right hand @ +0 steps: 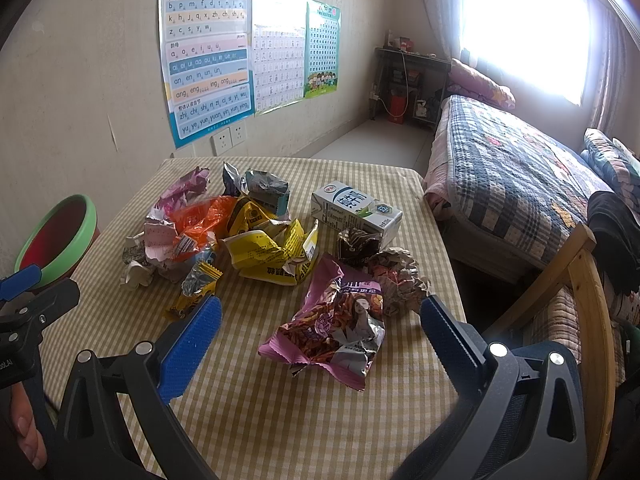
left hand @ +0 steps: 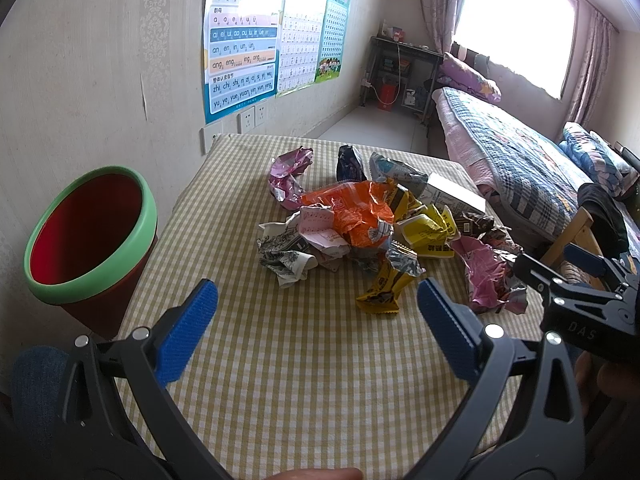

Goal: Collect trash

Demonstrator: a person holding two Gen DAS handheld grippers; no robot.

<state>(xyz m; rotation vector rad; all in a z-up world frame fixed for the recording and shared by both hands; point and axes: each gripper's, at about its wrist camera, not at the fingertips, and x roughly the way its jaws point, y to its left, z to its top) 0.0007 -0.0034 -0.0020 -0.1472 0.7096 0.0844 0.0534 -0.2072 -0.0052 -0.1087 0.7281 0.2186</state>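
a: trash first — the pink snack bag [right hand: 330, 328] lies flat on the checked tablecloth [right hand: 280, 420], between the right gripper [right hand: 320, 330]'s spread jaws, untouched

b: pinch a raised crinkle, not the flat foil — it's slick. left gripper [left hand: 318, 306] is spread and empty too

a: beyond, the crumpled wrapper heap [left hand: 360, 224], boxy milk carton [right hand: 356, 210]; the red bin [left hand: 90, 236], green-rimmed, sits at the table's left edge
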